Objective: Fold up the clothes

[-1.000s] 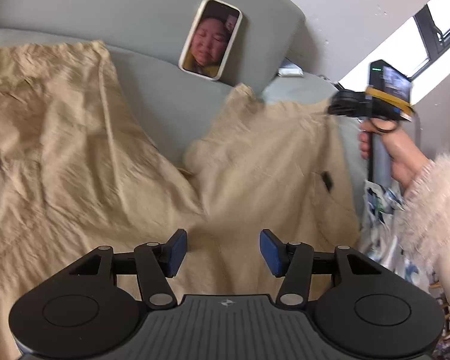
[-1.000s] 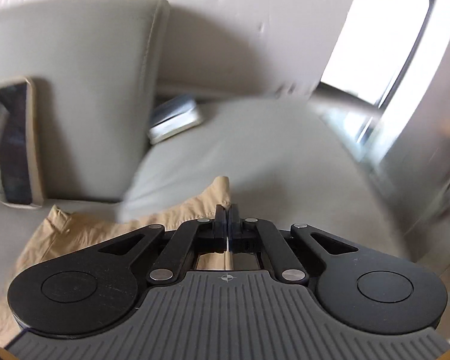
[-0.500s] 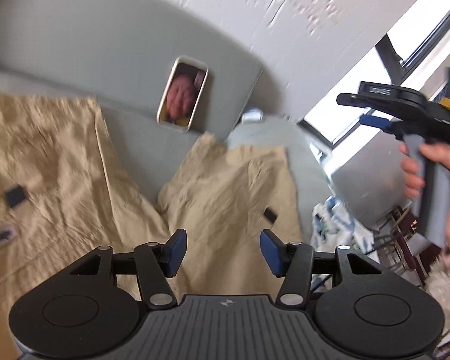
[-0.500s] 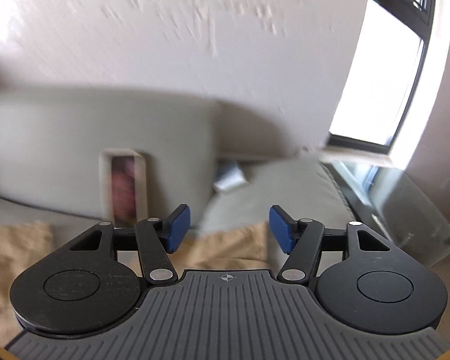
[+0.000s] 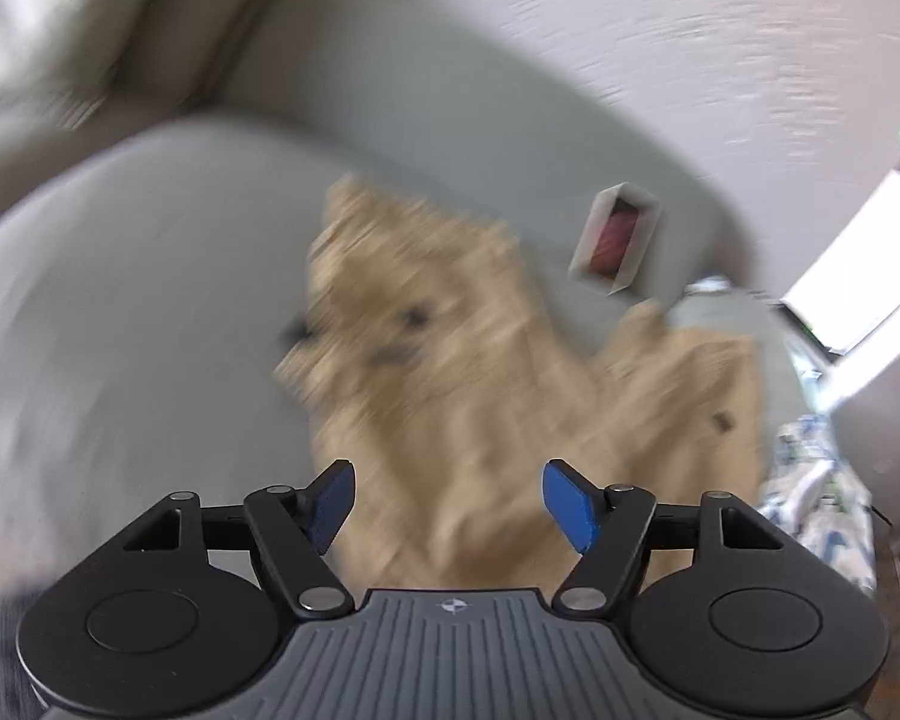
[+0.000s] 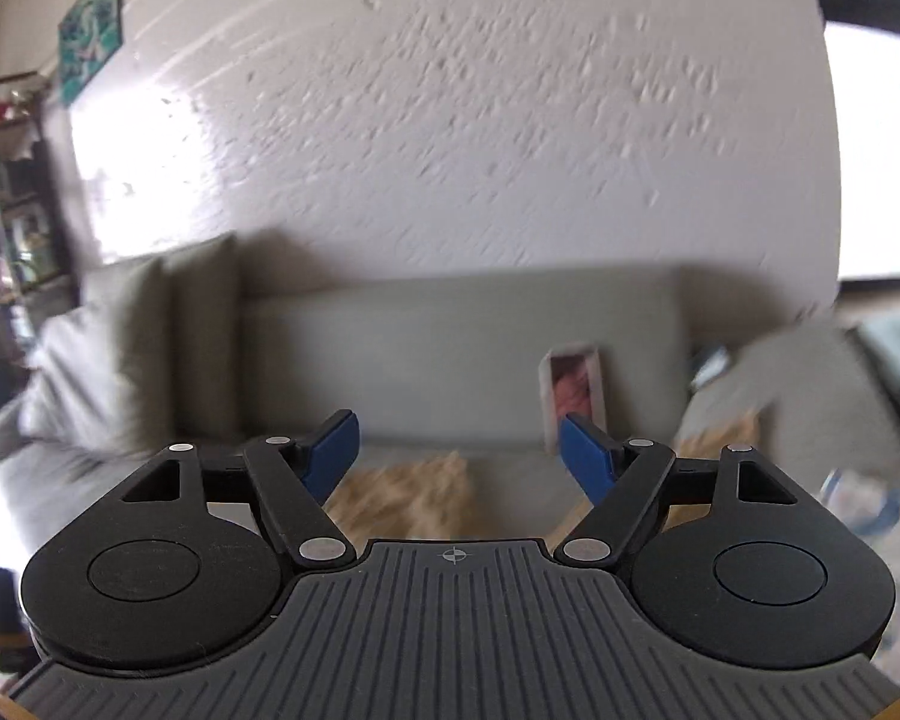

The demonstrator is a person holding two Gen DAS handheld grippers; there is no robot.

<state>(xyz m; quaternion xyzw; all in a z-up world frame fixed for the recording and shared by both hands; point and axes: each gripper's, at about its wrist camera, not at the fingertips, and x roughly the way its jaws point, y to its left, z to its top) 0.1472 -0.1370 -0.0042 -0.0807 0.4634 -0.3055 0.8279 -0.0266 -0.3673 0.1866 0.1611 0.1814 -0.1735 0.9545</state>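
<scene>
Tan trousers [image 5: 498, 372] lay spread on the grey sofa [image 5: 150, 312], both my left gripper [image 5: 448, 501] and right gripper [image 6: 459, 453] released and empty; a hem-corner grasp seemed best.

grey sofa [image 6: 450, 354], phone [image 5: 615, 237], wall painting [image 6: 89, 51]

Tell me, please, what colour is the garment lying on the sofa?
The garment is plain tan, a sandy beige, seen best in the left wrist view despite the motion blur.
</scene>
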